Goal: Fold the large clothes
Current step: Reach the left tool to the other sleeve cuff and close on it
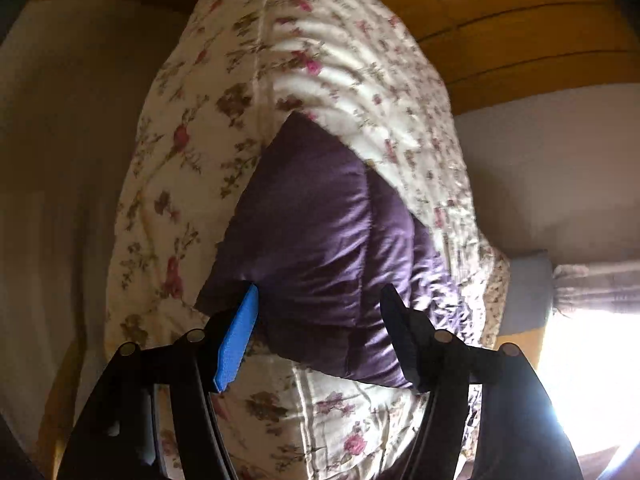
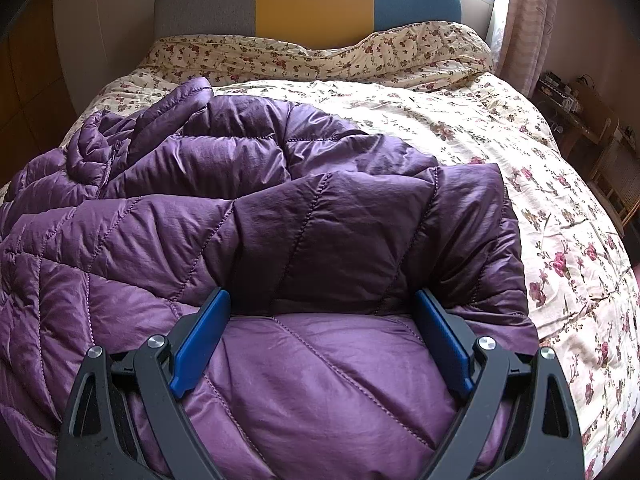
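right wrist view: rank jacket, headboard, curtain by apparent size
1. jacket, fills most of the frame, though nearest the camera
2. headboard
3. curtain, only a strip at the edge shows

The quilted jacket [image 2: 280, 220] was a glossy purple with diagonal stitch lines, and looked darker, almost plum, in the left wrist view [image 1: 320, 240]. The bedspread [image 2: 520, 184] under it was cream, strewn with small pink and maroon flowers on brownish-green stems. The headboard [image 2: 316, 4] ran in three blocks: grey, mustard yellow, teal blue. The curtain [image 2: 528, 24] was pale pink with faint stripes. Each hand-held gripper was black with blue pads [image 2: 200, 344]. The wooden panelling [image 1: 500, 40] was honey-orange.
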`<state>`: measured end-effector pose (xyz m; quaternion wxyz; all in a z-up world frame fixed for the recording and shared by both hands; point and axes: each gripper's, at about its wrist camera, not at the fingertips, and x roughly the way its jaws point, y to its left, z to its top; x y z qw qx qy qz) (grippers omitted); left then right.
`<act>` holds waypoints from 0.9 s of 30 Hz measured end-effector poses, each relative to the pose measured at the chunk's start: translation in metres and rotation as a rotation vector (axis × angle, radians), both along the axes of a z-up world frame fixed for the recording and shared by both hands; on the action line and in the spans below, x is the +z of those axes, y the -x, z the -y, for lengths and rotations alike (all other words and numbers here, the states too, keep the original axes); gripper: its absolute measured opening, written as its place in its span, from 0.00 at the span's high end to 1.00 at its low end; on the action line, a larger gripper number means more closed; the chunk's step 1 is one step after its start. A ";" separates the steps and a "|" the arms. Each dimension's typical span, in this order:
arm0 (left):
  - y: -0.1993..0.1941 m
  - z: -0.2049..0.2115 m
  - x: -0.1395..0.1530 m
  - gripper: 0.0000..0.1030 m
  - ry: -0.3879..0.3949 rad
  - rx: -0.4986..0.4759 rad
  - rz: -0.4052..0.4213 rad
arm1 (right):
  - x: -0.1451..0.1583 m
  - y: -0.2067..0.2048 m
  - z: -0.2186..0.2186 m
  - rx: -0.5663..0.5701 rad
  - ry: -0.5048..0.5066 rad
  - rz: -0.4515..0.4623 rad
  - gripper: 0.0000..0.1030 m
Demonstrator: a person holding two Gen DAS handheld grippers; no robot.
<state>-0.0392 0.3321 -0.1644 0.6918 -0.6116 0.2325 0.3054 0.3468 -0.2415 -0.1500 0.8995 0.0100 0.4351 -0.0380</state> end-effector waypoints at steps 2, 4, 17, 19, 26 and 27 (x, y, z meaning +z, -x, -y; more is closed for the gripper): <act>0.004 0.006 0.006 0.39 -0.005 0.000 -0.004 | 0.000 0.000 0.000 0.000 -0.002 0.000 0.11; 0.014 0.019 0.010 0.39 -0.006 -0.004 0.006 | 0.000 0.000 0.000 0.000 -0.002 0.001 0.11; 0.016 0.000 -0.001 0.53 0.008 0.074 0.022 | 0.001 0.000 0.002 0.001 -0.011 0.004 0.11; 0.017 -0.009 -0.006 0.71 0.014 0.071 0.015 | 0.001 0.000 0.001 0.000 -0.011 0.004 0.11; 0.001 -0.008 0.030 0.93 -0.181 -0.042 -0.005 | 0.000 0.000 0.002 0.000 -0.011 0.004 0.11; -0.003 -0.007 0.040 0.93 -0.215 -0.063 -0.001 | 0.000 0.000 0.002 0.001 -0.011 0.004 0.11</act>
